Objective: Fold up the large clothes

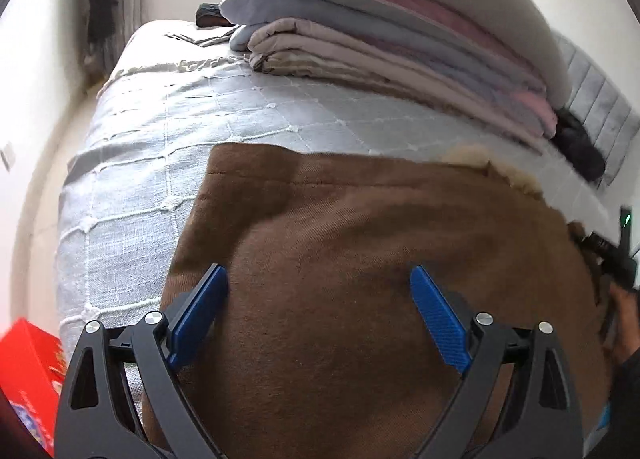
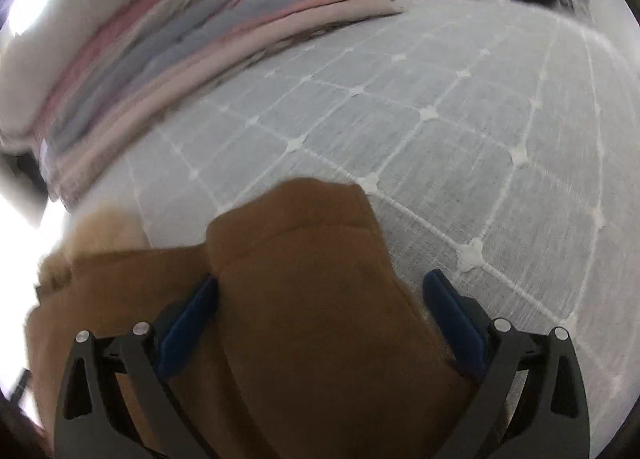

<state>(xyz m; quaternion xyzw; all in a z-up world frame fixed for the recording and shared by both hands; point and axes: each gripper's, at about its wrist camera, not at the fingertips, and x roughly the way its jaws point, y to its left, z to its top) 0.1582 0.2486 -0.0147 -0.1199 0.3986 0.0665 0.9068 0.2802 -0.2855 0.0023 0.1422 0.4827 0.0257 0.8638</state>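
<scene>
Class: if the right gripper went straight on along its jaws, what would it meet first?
Probably the brown garment, already lying between the open jaws of the right gripper; beyond its edge comes the grey bedspread. Depth is unclear.

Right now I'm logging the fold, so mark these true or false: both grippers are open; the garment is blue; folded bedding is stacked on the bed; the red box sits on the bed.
1. Both grippers are open: true. The left gripper and right gripper each stand wide over the garment.
2. The garment is blue: false, it is brown.
3. Folded bedding is stacked on the bed: true.
4. The red box sits on the bed: false, it is beside it, lower.
</scene>
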